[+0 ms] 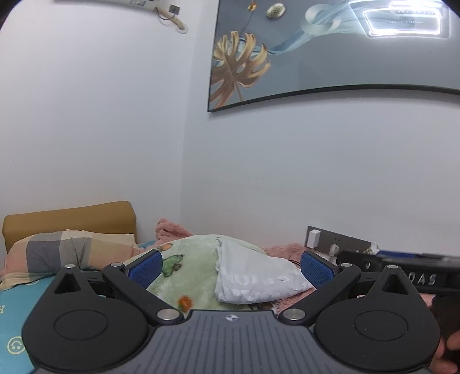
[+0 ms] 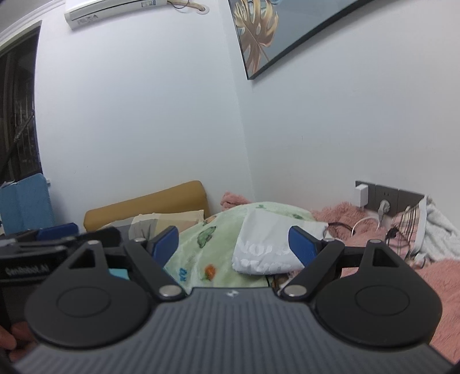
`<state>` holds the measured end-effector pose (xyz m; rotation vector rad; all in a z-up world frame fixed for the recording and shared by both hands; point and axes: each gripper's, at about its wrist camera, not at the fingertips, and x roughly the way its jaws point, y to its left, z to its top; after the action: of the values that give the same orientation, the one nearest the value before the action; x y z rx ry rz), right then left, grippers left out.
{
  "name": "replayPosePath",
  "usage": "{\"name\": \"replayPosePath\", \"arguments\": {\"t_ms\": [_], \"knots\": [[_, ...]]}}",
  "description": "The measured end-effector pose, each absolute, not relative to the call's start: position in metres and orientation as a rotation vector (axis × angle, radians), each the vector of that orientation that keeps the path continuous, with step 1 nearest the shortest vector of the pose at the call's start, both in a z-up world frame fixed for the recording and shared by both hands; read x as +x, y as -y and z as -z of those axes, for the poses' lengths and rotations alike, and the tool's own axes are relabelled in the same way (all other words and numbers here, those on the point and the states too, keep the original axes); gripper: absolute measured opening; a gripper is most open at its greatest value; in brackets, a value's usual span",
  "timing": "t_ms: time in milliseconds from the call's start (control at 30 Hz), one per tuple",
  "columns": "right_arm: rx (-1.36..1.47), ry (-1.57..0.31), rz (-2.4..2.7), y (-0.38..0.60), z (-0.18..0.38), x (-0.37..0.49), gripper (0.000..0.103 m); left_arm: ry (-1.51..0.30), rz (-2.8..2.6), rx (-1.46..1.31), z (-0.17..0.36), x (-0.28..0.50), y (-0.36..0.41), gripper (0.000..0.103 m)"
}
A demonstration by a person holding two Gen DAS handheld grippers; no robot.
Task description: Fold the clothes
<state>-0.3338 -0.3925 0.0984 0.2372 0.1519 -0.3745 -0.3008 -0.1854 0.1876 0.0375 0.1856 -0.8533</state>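
Both grippers sit right up front, tilted so they mostly look at the wall. Left gripper (image 1: 231, 269) has its blue-padded fingers (image 1: 145, 269) spread wide with nothing between them, and the right gripper (image 2: 234, 244) is the same deal, fingers (image 2: 302, 246) wide apart and holding nothing. They're side by side, each one poking into the edge of the other's view.

Past the fingers there's a bed (image 1: 11, 316) with a teal sheet. In the middle of it a green fleece blanket (image 1: 189, 253) with little animal prints is bunched into a mound, and a white garment (image 1: 258, 279) with pale lettering is lying crumpled on top of that, draped toward the wall side. Neither gripper is touching it.

At the head end a checked pillow (image 1: 72, 250) leans on a mustard headboard (image 1: 69, 218). A pink fuzzy blanket (image 2: 442, 282) runs along the wall edge under a grey outlet strip (image 2: 388, 195) with a white charger (image 2: 361, 195) plugged in, cables trailing down. A leaf picture (image 1: 330, 49) hangs above, and an air conditioner (image 2: 115, 11) is up by the ceiling.
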Motion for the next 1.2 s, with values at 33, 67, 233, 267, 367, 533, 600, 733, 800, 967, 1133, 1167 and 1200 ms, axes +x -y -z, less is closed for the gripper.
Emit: {"name": "replayPosePath", "arguments": {"t_ms": [33, 67, 233, 267, 367, 533, 600, 733, 800, 967, 1133, 1167, 1200], "knots": [[0.237, -0.155, 0.376, 0.392, -0.095, -0.33, 0.085, -0.182, 0.849, 0.03, -0.185, -0.299, 0.183, 0.103], [0.236, -0.157, 0.378, 0.392, -0.091, -0.327, 0.085, -0.182, 0.842, 0.025, -0.181, -0.294, 0.183, 0.103], [0.216, -0.187, 0.372, 0.389, -0.075, -0.305, 0.085, -0.207, 0.805, 0.01, -0.163, -0.274, 0.181, 0.103], [0.215, -0.191, 0.367, 0.388, -0.072, -0.302, 0.085, -0.21, 0.802, 0.011, -0.16, -0.272, 0.18, 0.103], [0.227, -0.198, 0.369, 0.387, -0.064, -0.296, 0.085, -0.22, 0.8, 0.022, -0.155, -0.268, 0.181, 0.103], [0.231, -0.196, 0.379, 0.386, -0.058, -0.291, 0.085, -0.209, 0.809, 0.028, -0.154, -0.269, 0.181, 0.103], [0.227, -0.196, 0.378, 0.384, -0.057, -0.29, 0.085, -0.209, 0.812, 0.024, -0.154, -0.269, 0.18, 0.103], [0.22, -0.19, 0.378, 0.381, -0.058, -0.29, 0.085, -0.209, 0.806, 0.024, -0.154, -0.269, 0.177, 0.103], [0.216, -0.191, 0.375, 0.379, -0.058, -0.29, 0.085, -0.211, 0.805, 0.027, -0.154, -0.27, 0.176, 0.103], [0.211, -0.193, 0.374, 0.377, -0.059, -0.289, 0.085, -0.21, 0.796, 0.028, -0.154, -0.27, 0.175, 0.103], [0.212, -0.194, 0.372, 0.378, -0.06, -0.289, 0.085, -0.214, 0.793, 0.028, -0.154, -0.271, 0.175, 0.103], [0.214, -0.194, 0.373, 0.377, -0.06, -0.289, 0.085, -0.215, 0.792, 0.029, -0.153, -0.271, 0.175, 0.103], [0.215, -0.193, 0.374, 0.377, -0.06, -0.289, 0.085, -0.215, 0.793, 0.029, -0.153, -0.271, 0.175, 0.103]]}}
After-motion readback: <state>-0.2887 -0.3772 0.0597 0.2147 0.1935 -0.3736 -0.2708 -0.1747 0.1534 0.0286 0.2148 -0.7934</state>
